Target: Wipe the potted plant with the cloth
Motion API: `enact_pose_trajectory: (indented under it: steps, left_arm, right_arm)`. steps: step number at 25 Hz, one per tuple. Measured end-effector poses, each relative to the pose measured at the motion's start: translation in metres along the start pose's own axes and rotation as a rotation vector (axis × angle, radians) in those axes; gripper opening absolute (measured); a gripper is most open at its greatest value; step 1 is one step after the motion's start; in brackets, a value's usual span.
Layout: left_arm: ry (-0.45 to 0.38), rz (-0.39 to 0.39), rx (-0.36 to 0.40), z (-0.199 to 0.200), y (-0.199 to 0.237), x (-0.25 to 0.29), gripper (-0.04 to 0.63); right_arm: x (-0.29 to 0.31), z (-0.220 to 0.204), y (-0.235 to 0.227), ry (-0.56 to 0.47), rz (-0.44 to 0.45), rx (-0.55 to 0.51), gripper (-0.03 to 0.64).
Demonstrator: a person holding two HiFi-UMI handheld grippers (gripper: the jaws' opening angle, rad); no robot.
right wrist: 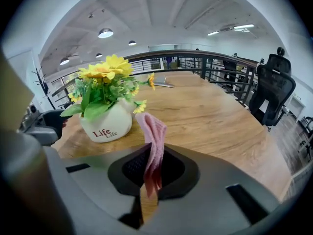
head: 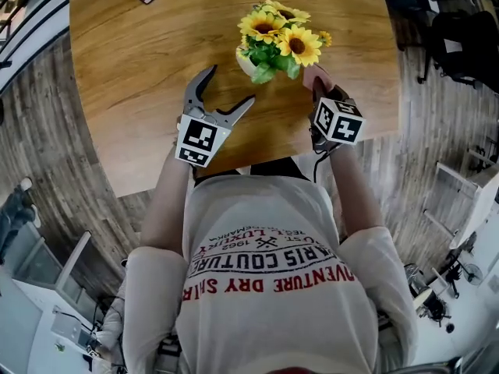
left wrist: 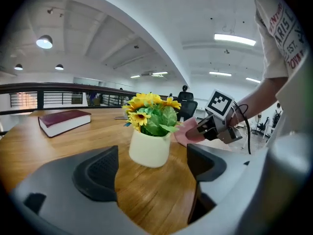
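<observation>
Just inside table edge (head: 148, 179), left tongs (head: 231, 84) spread near pot (left wrist: 149, 150); right tongs (right wrist: 151, 170) pinch cloth (right wrist: 152, 131).

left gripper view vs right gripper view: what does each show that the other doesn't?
Left gripper view only: a dark red book on the table, and the right gripper seen from outside, its marker cube on top. Right gripper view only: the "Life" print on the potted plant, and the pink cloth pinched between that gripper's own closed jaws. Both: the potted plant, the pink cloth, the wooden table, the railing behind.
</observation>
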State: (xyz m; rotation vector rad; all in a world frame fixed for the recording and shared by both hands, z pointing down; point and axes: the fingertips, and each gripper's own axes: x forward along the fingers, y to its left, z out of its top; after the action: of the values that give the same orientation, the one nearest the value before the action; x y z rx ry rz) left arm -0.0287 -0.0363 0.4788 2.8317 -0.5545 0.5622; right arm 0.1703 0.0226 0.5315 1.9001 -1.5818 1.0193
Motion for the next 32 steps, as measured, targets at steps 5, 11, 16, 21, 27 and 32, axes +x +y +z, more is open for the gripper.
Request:
enact_pose_trajectory:
  steps: [5,11,16,21,27,32]
  left_arm:
    - [0.056,-0.015,0.055,-0.003,-0.002,0.046,0.478]
    - [0.076,-0.059,0.116,0.004,0.003,0.073,0.502]
    - [0.079,-0.093,0.172,0.008,0.002,0.092,0.506]
    - [0.110,-0.141,0.249,0.007,0.000,0.104,0.505]
    - [0.113,-0.157,0.247,0.002,0.000,0.109,0.505]
    - [0.091,-0.138,0.218,0.004,-0.001,0.105,0.506]
  right_arm:
    - [0.013,0.015,-0.019,0.012,0.032,-0.064,0.037]
    - [0.032,0.037,-0.024,0.013,0.082,-0.135,0.037]
    - [0.048,0.053,-0.024,0.004,0.120,-0.155,0.037]
    - [0.056,0.060,-0.017,-0.002,0.151,-0.202,0.037]
    - [0.062,0.054,-0.015,0.009,0.171,-0.220,0.037]
    - [0.058,0.050,-0.014,0.012,0.173,-0.230,0.037]
